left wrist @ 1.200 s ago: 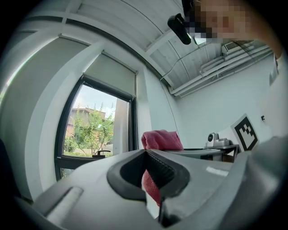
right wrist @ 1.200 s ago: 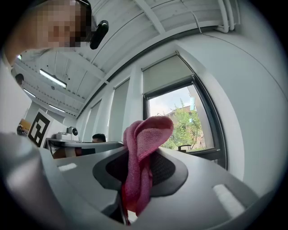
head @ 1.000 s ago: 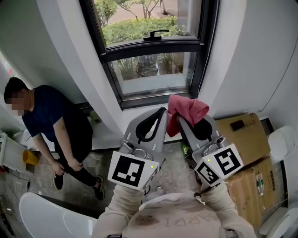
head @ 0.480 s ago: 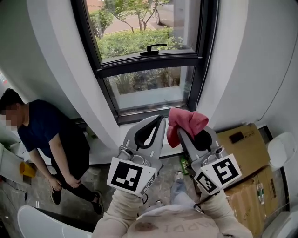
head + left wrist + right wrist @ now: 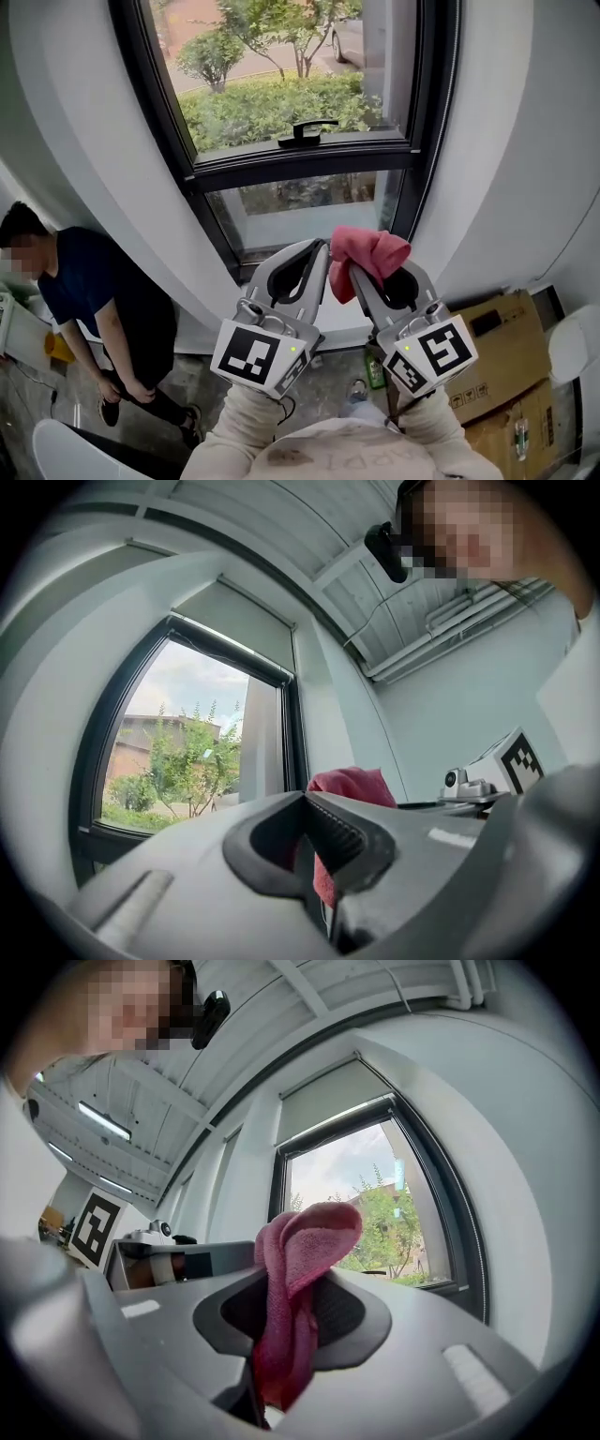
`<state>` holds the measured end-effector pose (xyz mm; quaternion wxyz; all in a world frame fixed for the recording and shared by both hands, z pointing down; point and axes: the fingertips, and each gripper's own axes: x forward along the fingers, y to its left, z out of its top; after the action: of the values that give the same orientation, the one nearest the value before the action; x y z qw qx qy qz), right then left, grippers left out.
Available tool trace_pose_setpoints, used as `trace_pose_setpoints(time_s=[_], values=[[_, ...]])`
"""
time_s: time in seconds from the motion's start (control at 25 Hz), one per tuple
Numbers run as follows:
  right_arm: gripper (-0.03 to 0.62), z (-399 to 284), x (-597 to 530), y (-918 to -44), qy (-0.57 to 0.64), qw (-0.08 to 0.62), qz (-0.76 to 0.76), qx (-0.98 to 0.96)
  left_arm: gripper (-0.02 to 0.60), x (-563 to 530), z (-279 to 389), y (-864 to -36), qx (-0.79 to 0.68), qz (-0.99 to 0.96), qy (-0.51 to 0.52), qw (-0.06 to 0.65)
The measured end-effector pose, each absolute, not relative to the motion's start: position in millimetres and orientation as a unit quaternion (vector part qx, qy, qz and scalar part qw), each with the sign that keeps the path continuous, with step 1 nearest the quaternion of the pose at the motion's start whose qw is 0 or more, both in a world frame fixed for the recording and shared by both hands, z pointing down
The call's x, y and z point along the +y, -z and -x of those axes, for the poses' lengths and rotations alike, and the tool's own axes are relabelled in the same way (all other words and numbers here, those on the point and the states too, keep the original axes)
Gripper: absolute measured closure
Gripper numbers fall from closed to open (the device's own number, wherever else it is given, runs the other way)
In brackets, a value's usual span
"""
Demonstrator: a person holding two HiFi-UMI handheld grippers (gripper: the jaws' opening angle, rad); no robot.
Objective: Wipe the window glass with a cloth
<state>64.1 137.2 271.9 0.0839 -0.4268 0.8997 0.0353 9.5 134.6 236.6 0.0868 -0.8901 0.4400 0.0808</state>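
Two grippers: right gripper clamps one pink cloth; left gripper jaws together, empty. One window ahead.

Head view is tilted further upward than a second ago. The window now takes up more of the picture. More of its upper pane is in sight, with more of the trees and hedge beyond it. The window handle sits lower in the picture than before. The left gripper and right gripper, with the pink cloth, sit slightly lower in the picture. The window's bottom frame has come down level with their tips. The seated person has shifted toward the lower left edge. The cardboard box has dropped toward the lower right corner and shows less of itself. Less floor is visible.
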Motion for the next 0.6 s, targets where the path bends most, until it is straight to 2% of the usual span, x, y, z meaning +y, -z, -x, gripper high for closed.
trace_pose_setpoints(time_s=[0.36, 0.6], values=[[0.467, -120.2, 42.9, -248.3, -0.043, 0.103, 0.394, 0.912, 0.581, 43.3, -65.7, -213.9, 0.459, 0.879, -0.082, 0.104], [0.467, -126.0, -1.9, -261.0, -0.020, 0.109, 0.385, 0.916, 0.581, 1.7, -76.8, -223.7, 0.470, 0.875, -0.059, 0.105]])
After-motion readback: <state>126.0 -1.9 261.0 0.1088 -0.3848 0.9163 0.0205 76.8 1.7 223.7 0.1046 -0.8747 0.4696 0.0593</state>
